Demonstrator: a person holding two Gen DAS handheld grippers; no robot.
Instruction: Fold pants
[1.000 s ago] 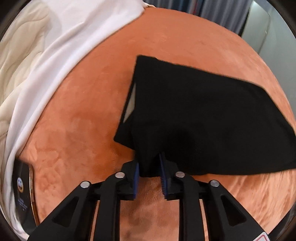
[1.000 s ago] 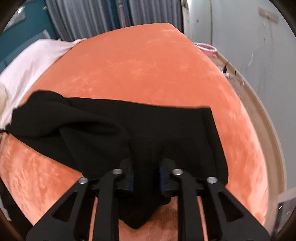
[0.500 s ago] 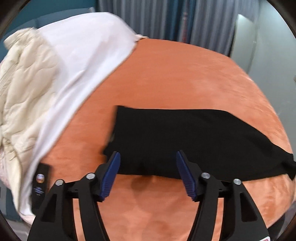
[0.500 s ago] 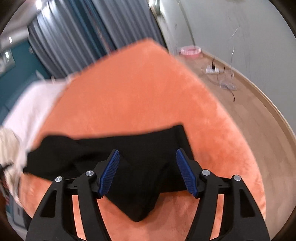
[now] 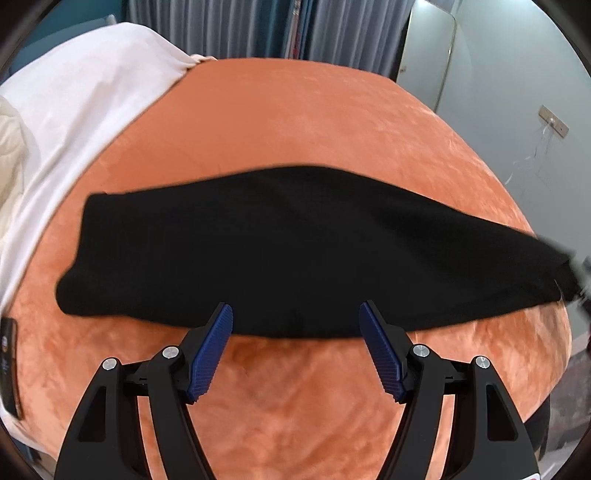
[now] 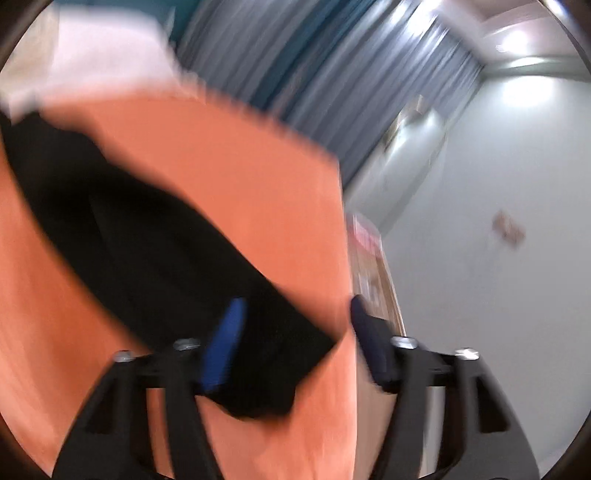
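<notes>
The black pants (image 5: pixel 295 251) lie flat as one long folded strip across the orange bed cover (image 5: pixel 295 118). My left gripper (image 5: pixel 295 306) hovers over the strip's near edge; its jaws are opening, and its blue pads (image 5: pixel 214 350) press on nothing. The right wrist view is blurred and tilted. There the pants (image 6: pixel 147 251) run diagonally from upper left to their end near my right gripper (image 6: pixel 295 301). That gripper is open above the pants' end, with the cloth lying loose below its fingers.
A white sheet (image 5: pixel 92 92) and a cream quilt (image 5: pixel 11 155) cover the bed's left side. A dark flat device (image 5: pixel 7 369) lies at the far left edge. Grey curtains (image 5: pixel 258 26) hang behind. The bed's right edge drops to a wooden floor (image 6: pixel 373 273) by a grey wall (image 6: pixel 498 166).
Both grippers were shut on bunched black cloth, then opened and let it go. The pants now lie flat. The left view drew back; the right view rolled and blurred.
</notes>
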